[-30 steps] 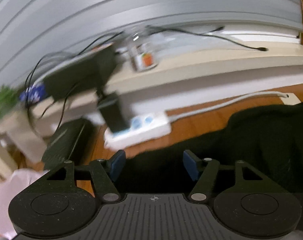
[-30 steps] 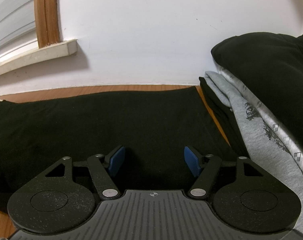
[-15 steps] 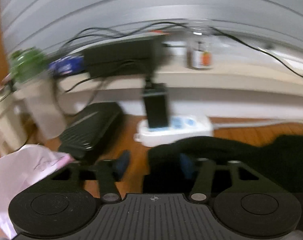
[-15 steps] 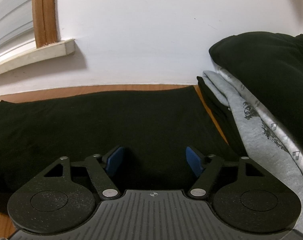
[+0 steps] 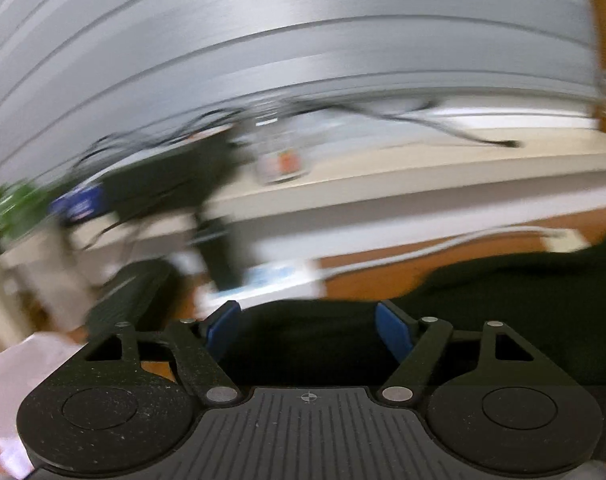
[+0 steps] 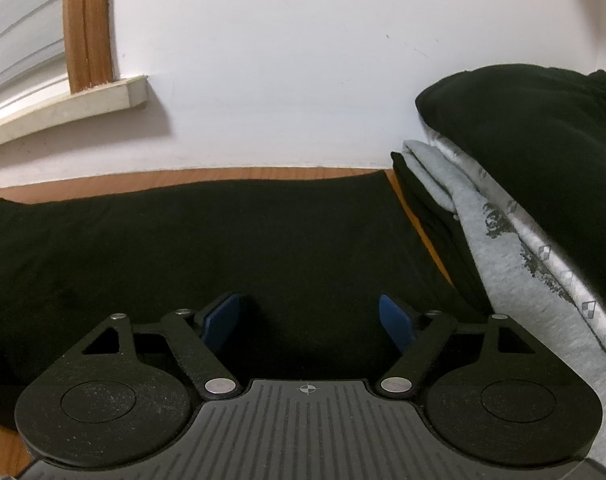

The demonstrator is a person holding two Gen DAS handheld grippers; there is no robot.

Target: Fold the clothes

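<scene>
1. The black cloth point(image 6: 207, 248) lies flat on the brown wooden floor point(image 6: 419, 232) and is the thing to go by here.
2. In the left wrist view, at the far left of the cloth point(image 5: 503, 312), there is a pale pink piece of clothing point(image 5: 19, 376) on the floor, well apart from it.
3. Past the cloth's left end sits a white power strip point(image 5: 263, 284) with a black plug point(image 5: 223, 248) standing in it — all very blurred.
4. Behind the cloth runs a cream ledge point(image 5: 423, 168) with a dark cable point(image 5: 463, 136) on it.
5. The left gripper point(image 5: 307, 326) hangs over the cloth's near edge. Its blue pads point(image 5: 223, 328) stand wide apart and have just been opening. Cloth shows in the gap, but the pads do not press on it.
6. In the right wrist view, the right gripper point(image 6: 309, 322) sits low over the middle of the cloth. Its blue pads point(image 6: 395, 322) are also wide apart, just opened more, with cloth between them but not squeezed.
7. Just right of the cloth is a pile of folded clothes point(image 6: 503, 240) — a gray one with a black one point(image 6: 535, 152) on top.
8. Behind the cloth stands a white wall point(image 6: 303, 60).
</scene>
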